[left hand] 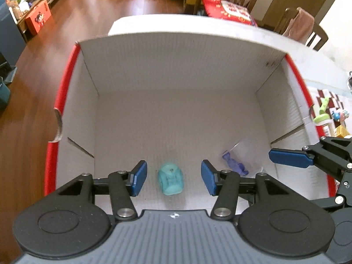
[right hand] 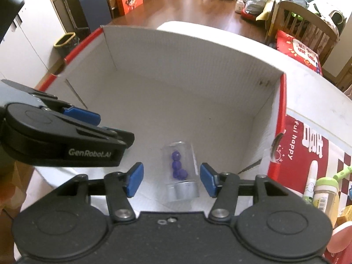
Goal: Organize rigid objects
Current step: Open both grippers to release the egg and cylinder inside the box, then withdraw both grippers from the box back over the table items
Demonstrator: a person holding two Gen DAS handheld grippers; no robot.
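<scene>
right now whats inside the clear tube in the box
The clear tube holds several purple beads stacked along its length, with a silver cap at the near end. Whatever sits behind the cap is hidden.

box: white inside, red outside | die: teal | tube: clear, purple beads | pads: blue
</scene>
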